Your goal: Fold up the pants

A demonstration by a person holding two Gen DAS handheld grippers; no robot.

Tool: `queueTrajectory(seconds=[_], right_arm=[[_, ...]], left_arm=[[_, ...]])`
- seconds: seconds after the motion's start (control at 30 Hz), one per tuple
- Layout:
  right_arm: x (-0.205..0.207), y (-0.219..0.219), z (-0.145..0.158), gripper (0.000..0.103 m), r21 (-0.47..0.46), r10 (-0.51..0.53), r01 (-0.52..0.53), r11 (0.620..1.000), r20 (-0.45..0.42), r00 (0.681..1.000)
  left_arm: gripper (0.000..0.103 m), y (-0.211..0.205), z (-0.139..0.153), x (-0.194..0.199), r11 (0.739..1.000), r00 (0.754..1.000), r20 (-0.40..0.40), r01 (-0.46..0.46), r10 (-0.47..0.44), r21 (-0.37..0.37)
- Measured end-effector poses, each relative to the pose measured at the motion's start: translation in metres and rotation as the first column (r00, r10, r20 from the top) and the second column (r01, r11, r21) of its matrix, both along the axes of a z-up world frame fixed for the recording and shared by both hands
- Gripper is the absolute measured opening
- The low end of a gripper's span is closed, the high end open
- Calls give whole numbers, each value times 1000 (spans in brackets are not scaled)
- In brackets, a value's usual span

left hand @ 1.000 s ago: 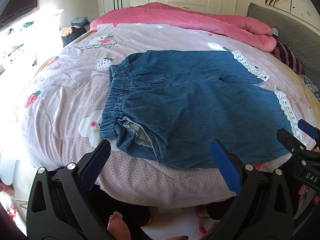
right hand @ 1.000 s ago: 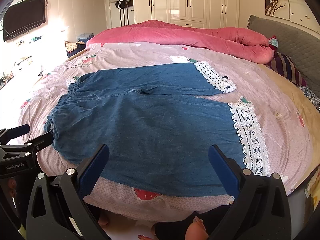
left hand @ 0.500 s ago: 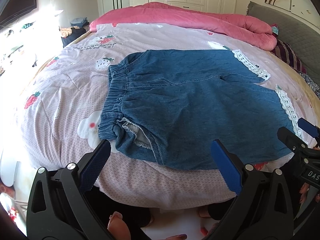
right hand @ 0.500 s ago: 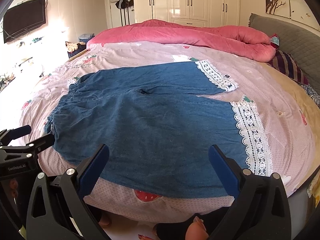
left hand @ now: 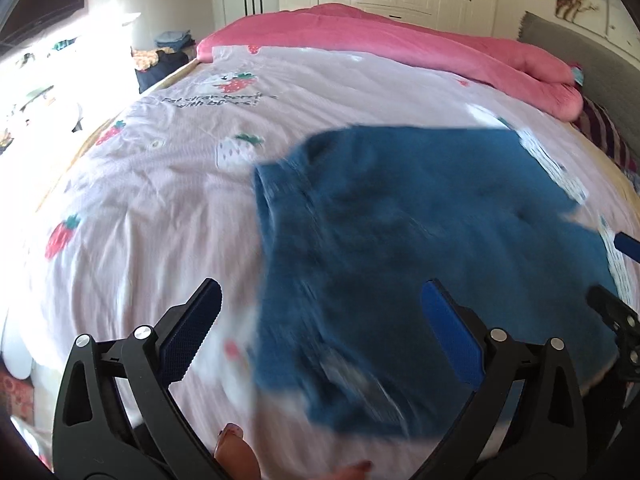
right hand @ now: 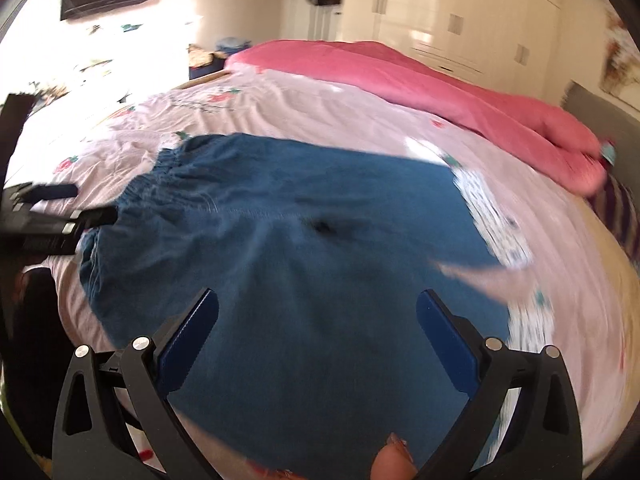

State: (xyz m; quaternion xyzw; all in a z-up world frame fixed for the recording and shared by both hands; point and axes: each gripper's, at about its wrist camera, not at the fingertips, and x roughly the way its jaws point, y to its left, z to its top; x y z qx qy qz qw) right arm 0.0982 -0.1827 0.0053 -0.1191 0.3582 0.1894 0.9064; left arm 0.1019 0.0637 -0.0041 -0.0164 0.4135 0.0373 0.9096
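Blue denim pants [left hand: 420, 240] with white lace hems lie flat on the bed, waistband to the left, legs to the right; they also show in the right wrist view [right hand: 320, 260]. My left gripper [left hand: 320, 304] is open and empty, hovering over the near waistband corner. My right gripper [right hand: 318, 312] is open and empty, above the near leg. Both views are motion-blurred. The right gripper's tip shows at the left view's right edge [left hand: 612, 308]; the left gripper shows at the right view's left edge [right hand: 60, 216].
The bed has a pale pink strawberry-print sheet [left hand: 160, 184]. A rolled pink quilt [left hand: 400, 48] lies along the far side. A grey headboard [left hand: 592, 64] and striped pillow are at the right. White wardrobes [right hand: 460, 20] stand behind.
Both grippers have moved forward and lower over the pants, which now fill more of each view. Both stay open. The pants have not moved.
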Motion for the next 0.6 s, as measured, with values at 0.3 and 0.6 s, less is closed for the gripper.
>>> queueTrajectory(seconds=[0.3,0.6], right_arm=[[109,54,-3,99,-47,228,-230,972,-55,972],[208,80,-15,99,-50,259,-270,962,-155,953]], left_arm=[[94,38,-14,110,999,997,-61,37,-36,20],[36,42,-47,147,993,988,-106,119,-116,25]])
